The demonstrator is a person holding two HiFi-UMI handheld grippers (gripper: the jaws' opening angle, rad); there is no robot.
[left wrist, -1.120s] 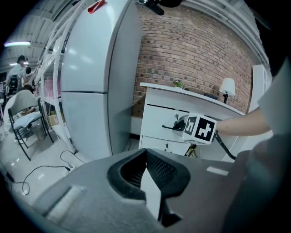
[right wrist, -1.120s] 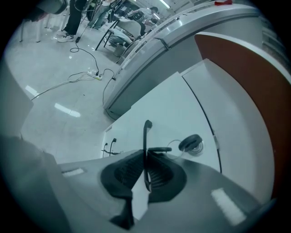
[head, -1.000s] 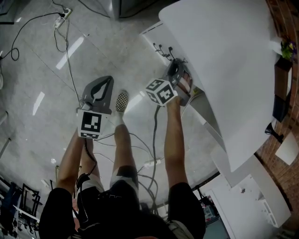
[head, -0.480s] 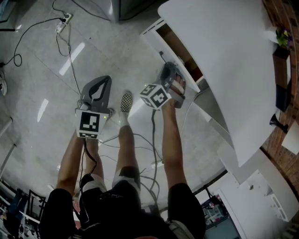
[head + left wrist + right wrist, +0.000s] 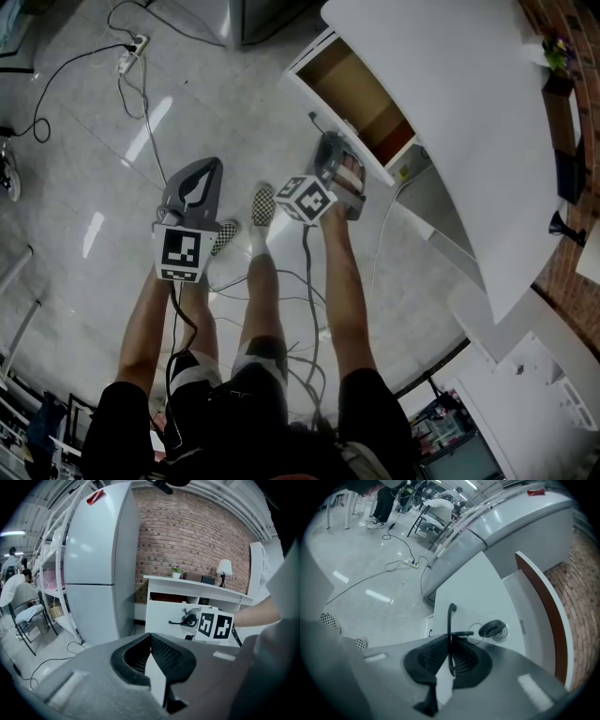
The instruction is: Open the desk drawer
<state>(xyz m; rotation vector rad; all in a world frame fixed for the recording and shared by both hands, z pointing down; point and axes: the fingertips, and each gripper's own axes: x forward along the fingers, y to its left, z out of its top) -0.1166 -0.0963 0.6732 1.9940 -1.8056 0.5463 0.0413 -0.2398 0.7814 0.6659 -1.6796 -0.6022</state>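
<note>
Gripping the drawer handle [image 5: 451, 616] in our right gripper [image 5: 449, 641]
The drawer [image 5: 361, 101] stands partly open; our left gripper [image 5: 151, 639] hangs closed, empty.

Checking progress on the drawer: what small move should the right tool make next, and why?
Probably pull a little farther straight out: the right tool is clamped on the black handle, and the drawer is only partly out from under the desktop.
</note>
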